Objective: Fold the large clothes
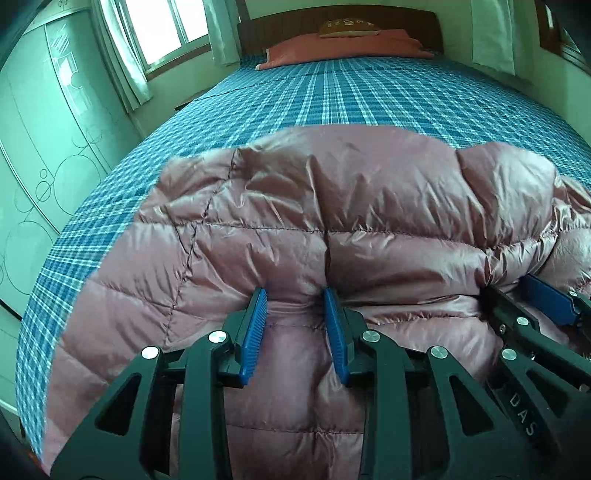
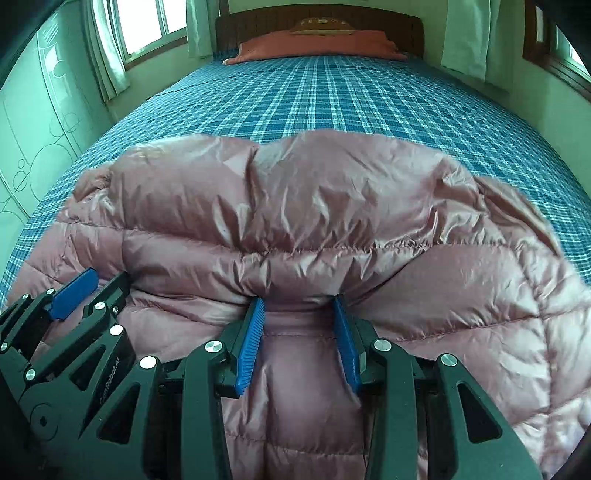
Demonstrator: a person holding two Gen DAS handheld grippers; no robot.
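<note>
A pink quilted down jacket (image 1: 332, 206) lies on the blue plaid bed (image 1: 332, 96), with a thick fold raised along its near part. My left gripper (image 1: 295, 295) has its blue pads pressed into a bunch of the jacket between them. My right gripper (image 2: 299, 302) grips a bunch of the same jacket (image 2: 295, 206) the same way. The two grippers sit side by side: the right one shows at the right edge of the left wrist view (image 1: 517, 295), the left one at the left edge of the right wrist view (image 2: 96, 288).
An orange-red pillow (image 1: 343, 48) and a brown cushion (image 1: 347, 27) lie at the wooden headboard (image 1: 280, 26). A pale green wardrobe (image 1: 44, 155) stands left of the bed, with a curtained window (image 1: 162, 29) behind. Plaid sheet (image 2: 332, 92) lies beyond the jacket.
</note>
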